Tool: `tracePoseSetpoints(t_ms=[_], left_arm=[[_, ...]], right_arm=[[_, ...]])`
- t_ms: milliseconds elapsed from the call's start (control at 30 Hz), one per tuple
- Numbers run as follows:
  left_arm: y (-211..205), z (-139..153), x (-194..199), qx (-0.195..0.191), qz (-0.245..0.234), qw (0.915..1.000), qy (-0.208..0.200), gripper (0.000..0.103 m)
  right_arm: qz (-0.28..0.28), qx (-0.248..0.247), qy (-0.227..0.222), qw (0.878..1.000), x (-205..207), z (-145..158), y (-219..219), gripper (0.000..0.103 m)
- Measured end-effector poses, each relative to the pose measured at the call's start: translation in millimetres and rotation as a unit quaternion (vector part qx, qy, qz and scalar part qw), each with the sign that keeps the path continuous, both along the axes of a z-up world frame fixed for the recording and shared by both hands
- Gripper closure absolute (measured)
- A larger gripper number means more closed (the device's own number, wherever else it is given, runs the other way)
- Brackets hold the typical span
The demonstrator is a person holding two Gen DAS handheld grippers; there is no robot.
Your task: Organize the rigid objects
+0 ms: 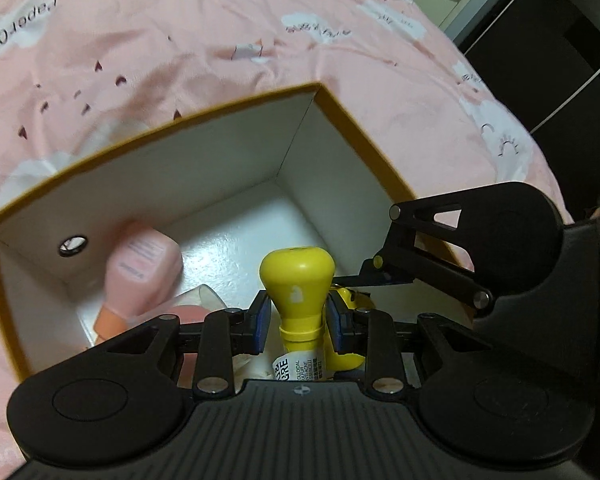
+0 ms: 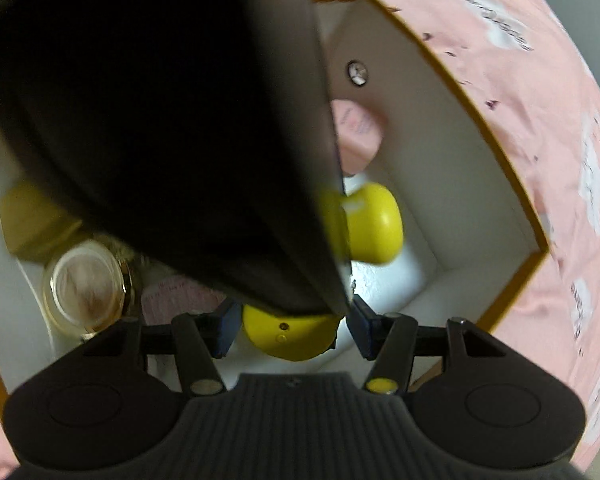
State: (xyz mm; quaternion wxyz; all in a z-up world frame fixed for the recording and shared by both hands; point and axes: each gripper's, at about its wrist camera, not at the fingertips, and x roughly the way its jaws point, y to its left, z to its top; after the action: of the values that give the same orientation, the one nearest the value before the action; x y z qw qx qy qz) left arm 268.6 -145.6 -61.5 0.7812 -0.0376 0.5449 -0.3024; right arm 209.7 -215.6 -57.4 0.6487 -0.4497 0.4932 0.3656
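Gripped in the left tongs (image 1: 296,322), pads pinching its narrow neck, a yellow bottle (image 1: 298,300) hangs over the open box (image 1: 236,184): light, stiff, slick plastic. Right tongs (image 2: 292,330) hold a yellow toy (image 2: 290,338).

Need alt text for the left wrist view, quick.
The left gripper is shut on a yellow-capped tube inside an open white box on a pink bedspread. A pink bottle lies in the box.

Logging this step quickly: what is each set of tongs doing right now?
Left tongs: closed on the yellow-capped tube, over the box.
Right tongs: a round yellow object between them; grip cannot be told.
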Motion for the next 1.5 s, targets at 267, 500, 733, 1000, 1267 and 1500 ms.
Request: tracePoseSetpoints(t_ms=[267, 500, 733, 1000, 1267, 1500], left_arm=[[-8.1, -14.4, 4.6, 0.029, -0.004, 0.9995, 0.012, 0.071], [-5.1, -5.1, 2.1, 0.034, 0.004, 0.9994, 0.002, 0.066], [8.2, 24.1, -14.6, 0.041, 0.006, 0.9979, -0.05, 0.063], [44.0, 84.2, -75.0, 0.017, 0.018, 0.9868, -0.16, 0.049], [82.5, 124.0, -153.8, 0.008, 0.095, 0.9533, -0.287, 0.046], [111.3, 113.8, -213.9, 0.03, 0.189, 0.9284, -0.318, 0.03]], right_arm=[[0.044, -0.056, 0.01, 0.997, -6.3, -25.8, 3.8, 0.049], [0.029, -0.049, 0.0, 0.998, -11.5, -20.5, -0.3, 0.042], [0.011, -0.03, -0.004, 0.999, -19.4, -1.2, -8.8, 0.035], [-0.084, 0.034, -0.022, 0.996, -33.5, 47.5, 0.1, 0.021], [-0.291, 0.161, -0.047, 0.942, -63.7, 90.3, -18.6, 0.012], [-0.366, 0.269, -0.127, 0.882, -123.4, 99.2, -16.6, 0.005]])
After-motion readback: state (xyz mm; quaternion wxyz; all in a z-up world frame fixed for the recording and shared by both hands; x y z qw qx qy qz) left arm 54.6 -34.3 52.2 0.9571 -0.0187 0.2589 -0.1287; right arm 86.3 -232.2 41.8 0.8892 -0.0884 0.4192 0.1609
